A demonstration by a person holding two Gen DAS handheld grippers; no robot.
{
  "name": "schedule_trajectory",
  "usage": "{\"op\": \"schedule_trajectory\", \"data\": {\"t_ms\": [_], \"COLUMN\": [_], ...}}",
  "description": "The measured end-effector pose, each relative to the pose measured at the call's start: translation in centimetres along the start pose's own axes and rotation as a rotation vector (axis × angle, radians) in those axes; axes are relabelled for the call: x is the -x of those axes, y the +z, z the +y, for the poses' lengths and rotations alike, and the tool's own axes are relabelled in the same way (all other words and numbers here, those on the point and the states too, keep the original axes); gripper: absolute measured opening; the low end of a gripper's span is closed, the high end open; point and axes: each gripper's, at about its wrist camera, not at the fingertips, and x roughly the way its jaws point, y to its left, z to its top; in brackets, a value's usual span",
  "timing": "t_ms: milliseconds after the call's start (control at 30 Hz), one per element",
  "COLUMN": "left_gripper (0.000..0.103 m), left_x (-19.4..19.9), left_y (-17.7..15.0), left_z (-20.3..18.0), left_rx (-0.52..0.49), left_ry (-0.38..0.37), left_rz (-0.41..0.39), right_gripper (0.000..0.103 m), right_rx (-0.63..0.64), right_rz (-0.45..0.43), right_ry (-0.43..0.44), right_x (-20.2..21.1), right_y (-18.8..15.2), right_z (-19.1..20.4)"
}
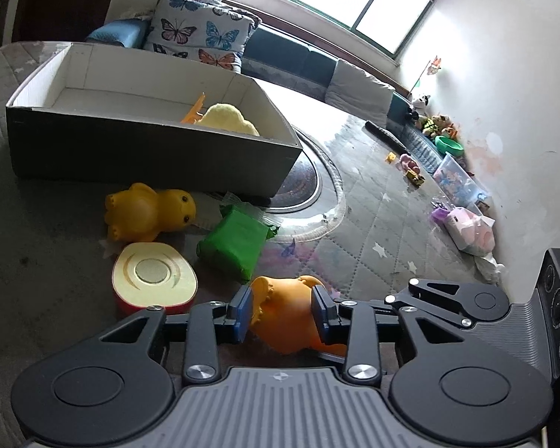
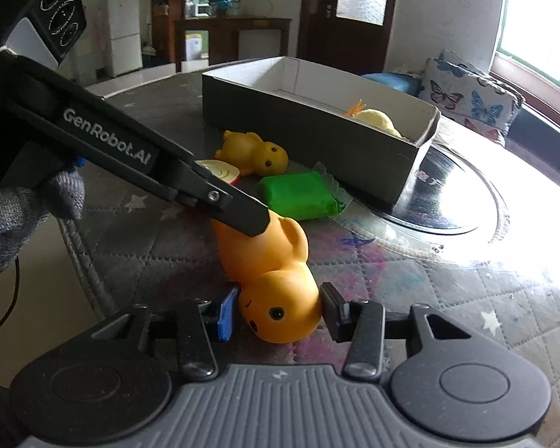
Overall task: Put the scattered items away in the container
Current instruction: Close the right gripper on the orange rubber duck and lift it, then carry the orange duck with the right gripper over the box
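An orange rubber duck lies on the quilted table. My left gripper has its pads against the duck's body on both sides. My right gripper straddles the duck's head with small gaps on each side, open. A second yellow-orange duck, a green block and a red-rimmed round tin lie before the dark open box. The box holds a yellow plush and an orange piece.
A round glass turntable lies under the box's right end. The table edge runs at the left in the right wrist view. Beyond are butterfly cushions, a sofa and toys on the floor.
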Motion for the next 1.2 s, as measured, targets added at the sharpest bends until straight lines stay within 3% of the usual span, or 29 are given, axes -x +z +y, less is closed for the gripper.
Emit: {"op": "schedule_trajectory", "data": {"t_ms": [267, 700, 933, 1200], "left_gripper": [0.039, 0.038, 0.037, 0.036], "left_x": [-0.3, 0.4, 2.1, 3.7], "left_y": [0.1, 0.5, 3.2, 8.1], "left_z": [0.4, -0.9, -1.5, -0.6], "left_rx": [0.059, 0.023, -0.015, -0.059], "left_ry": [-0.013, -0.011, 0.006, 0.076], "left_rz": [0.005, -0.013, -0.103, -0.214], "right_gripper": [0.046, 0.045, 0.045, 0.045], "right_rx": [0.009, 0.016, 0.064, 0.154], "right_rz": [-0.036, -0.049, -0.108, -0.186], "right_ry": [0.050, 0.041, 0.010, -0.021], "right_x": [0.1, 0.9, 1.5, -0.3], "right_y": [-0.6, -0.3, 2.6, 9.0], "right_z": [-1.0, -1.3, -1.7, -2.1]}}
